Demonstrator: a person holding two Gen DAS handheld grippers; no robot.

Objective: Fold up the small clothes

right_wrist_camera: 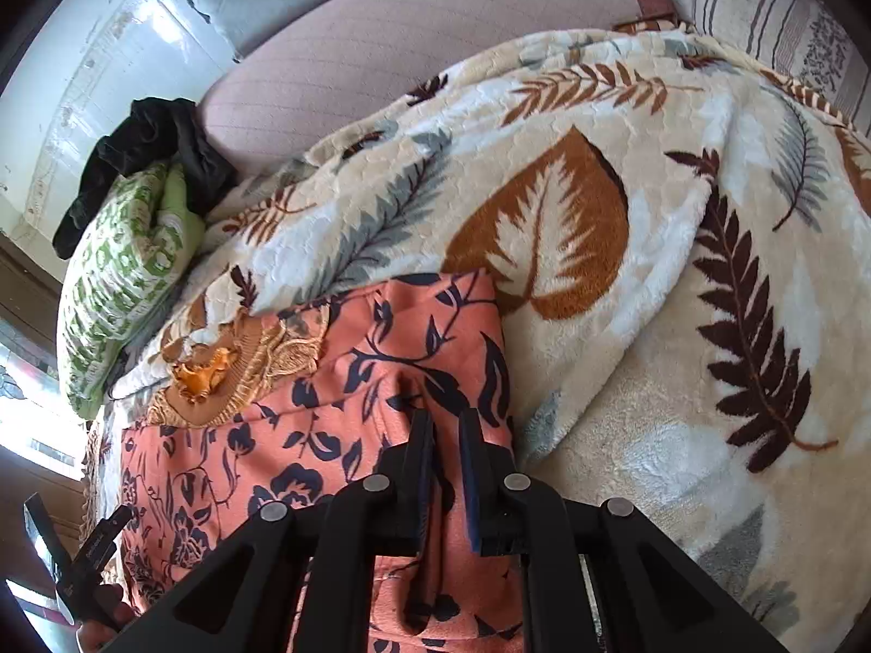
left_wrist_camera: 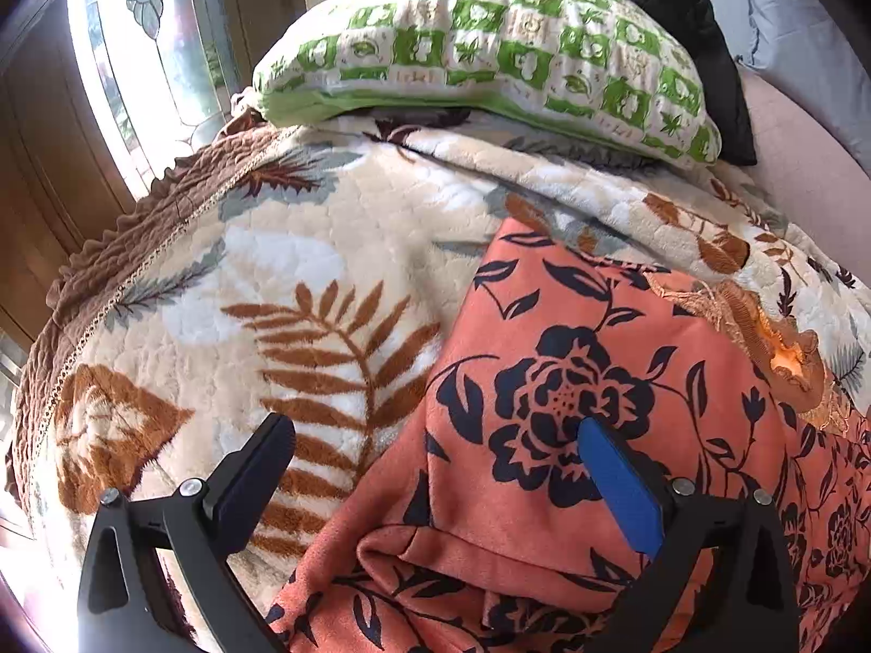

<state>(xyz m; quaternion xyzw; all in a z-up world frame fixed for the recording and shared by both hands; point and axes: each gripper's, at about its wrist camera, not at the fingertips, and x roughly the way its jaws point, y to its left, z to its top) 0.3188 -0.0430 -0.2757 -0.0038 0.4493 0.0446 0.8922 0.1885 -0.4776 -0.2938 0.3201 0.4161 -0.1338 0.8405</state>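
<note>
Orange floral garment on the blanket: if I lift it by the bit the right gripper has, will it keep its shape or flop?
Probably flop: the orange floral garment already lies in soft folds and bunches between the right gripper jaws. It looks thin, so likely light. The plush leaf-print blanket may drag on it a little.

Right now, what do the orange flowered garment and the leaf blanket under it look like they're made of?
Garment: probably a soft brushed or suede-like knit, matte, falling in rounded folds. Blanket: likely plush fleece, with a fuzzy pile and an embossed, pebbled surface.
</note>
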